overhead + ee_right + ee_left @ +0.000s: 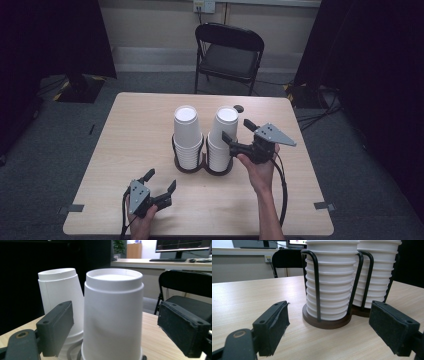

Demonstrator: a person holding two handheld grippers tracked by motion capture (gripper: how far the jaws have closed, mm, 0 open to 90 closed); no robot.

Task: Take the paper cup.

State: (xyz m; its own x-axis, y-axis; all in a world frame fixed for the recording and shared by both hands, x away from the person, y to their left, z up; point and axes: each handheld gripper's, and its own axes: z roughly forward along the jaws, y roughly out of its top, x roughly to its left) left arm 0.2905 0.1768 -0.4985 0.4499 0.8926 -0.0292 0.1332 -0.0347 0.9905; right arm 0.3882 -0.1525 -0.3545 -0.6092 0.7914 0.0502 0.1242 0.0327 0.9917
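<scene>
A light wooden table (125,145) seen from above holds a black wire cup holder (202,165) with two rings on dark round bases, near the table's middle. Each ring carries a stack of white paper cups turned upside down: the left stack (187,137) and the right stack (221,139) stand side by side, almost touching.

The left gripper (161,180) rests low over the near left part of the table, held by a hand (142,220) coming in from the bottom edge. Its jaws are spread wide with nothing between them, and they point toward the holder, well short of it.

The right gripper (236,130) is held by the other hand (257,167) just right of the right stack. Its jaws are also spread apart, one on each side of that stack's top cup (112,315), and neither pad (56,327) touches the cup.

Beyond the far edge of the table stands a black folding chair (229,55) on a grey floor.
</scene>
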